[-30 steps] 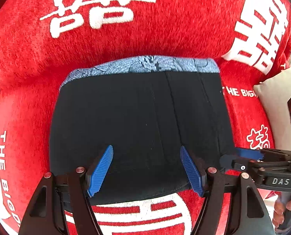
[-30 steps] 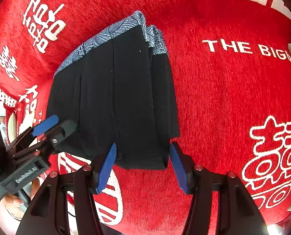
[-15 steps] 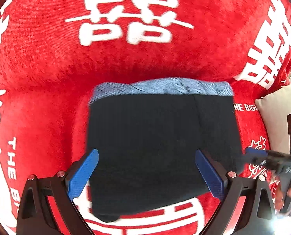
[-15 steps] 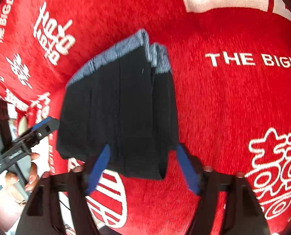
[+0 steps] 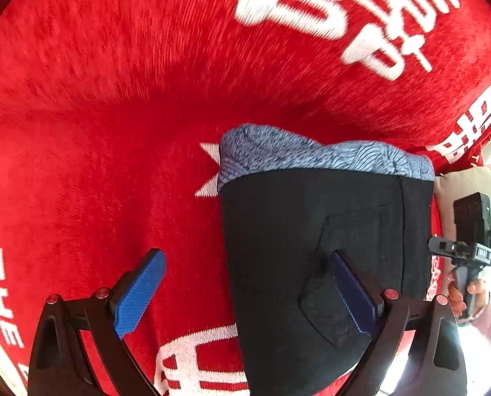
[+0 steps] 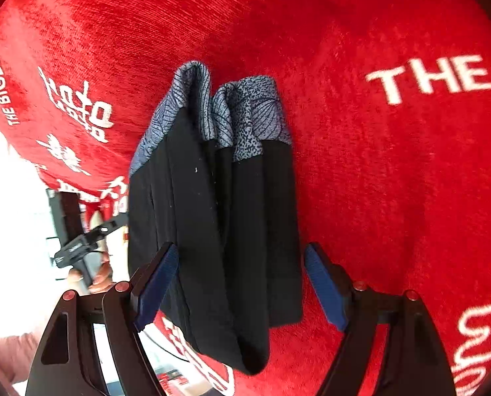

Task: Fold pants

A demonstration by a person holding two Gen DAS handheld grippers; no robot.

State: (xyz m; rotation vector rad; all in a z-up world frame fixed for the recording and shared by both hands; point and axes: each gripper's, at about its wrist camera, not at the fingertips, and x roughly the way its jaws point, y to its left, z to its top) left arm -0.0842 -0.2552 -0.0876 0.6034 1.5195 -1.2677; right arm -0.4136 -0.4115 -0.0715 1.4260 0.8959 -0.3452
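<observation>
Pants (image 5: 314, 250) are sitting folded into a compact black bundle on the red cloth (image 5: 113, 132) with white lettering, blue patterned waistband (image 5: 324, 156) at the far end. Everything below is relative to that bundle.

Going left to right in the left wrist view: the left hand-held gripper (image 5: 245, 293) is hanging over the bundle's near left edge with its jaws spread wide. They've just been opening. One blue pad (image 5: 138, 292) is sitting out over bare red cloth to the left of the bundle, the other is over the black fabric near a back pocket, and nothing is being squeezed. Off past the bundle's right edge, the other gripper is showing with a hand (image 5: 463, 297) wrapped around its handle, next to a beige cushion (image 5: 460, 181).

In the right wrist view, the right hand-held gripper (image 6: 242, 287) is straddling the bundle's near end (image 6: 212, 231), jaws apart and also just opened. The fabric is lying between the pads, but they're standing clear of it on both sides. You can see the stacked folded layers from this side.
</observation>
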